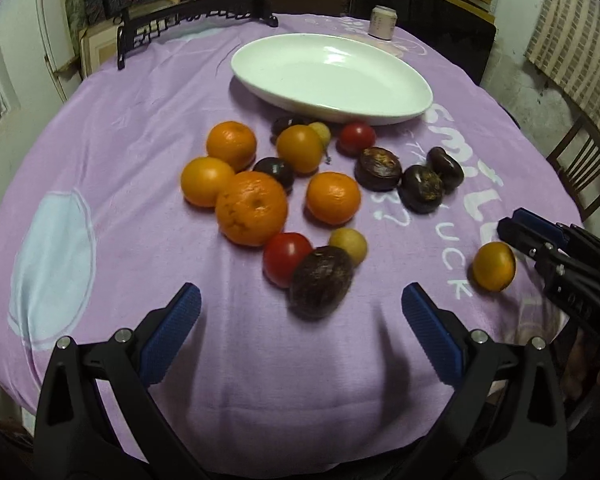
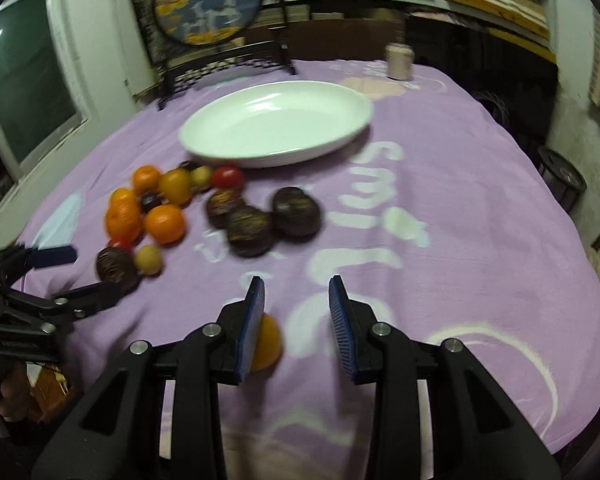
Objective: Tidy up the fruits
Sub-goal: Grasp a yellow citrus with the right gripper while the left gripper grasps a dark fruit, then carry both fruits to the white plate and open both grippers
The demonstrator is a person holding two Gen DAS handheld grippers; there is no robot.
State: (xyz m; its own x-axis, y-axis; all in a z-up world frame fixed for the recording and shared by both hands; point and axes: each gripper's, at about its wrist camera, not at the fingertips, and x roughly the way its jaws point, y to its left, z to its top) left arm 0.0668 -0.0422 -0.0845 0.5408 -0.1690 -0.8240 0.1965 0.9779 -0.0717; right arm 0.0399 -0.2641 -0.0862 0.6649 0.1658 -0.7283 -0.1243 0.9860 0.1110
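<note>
White dish (image 1: 416,96) holding nothing, fruits (image 1: 252,208) apparently beside it

The right wrist view is motion-blurred; a small orange fruit (image 2: 267,344) lies half hidden behind the right gripper's (image 2: 297,320) left finger, and far ahead a pale jar's (image 2: 399,62) label is unreadable

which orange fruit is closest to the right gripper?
The lone small orange fruit lying apart from the pile, right beside the right gripper. In the right wrist view it sits by the left finger; the other orange ones cluster near the white dish.
</note>
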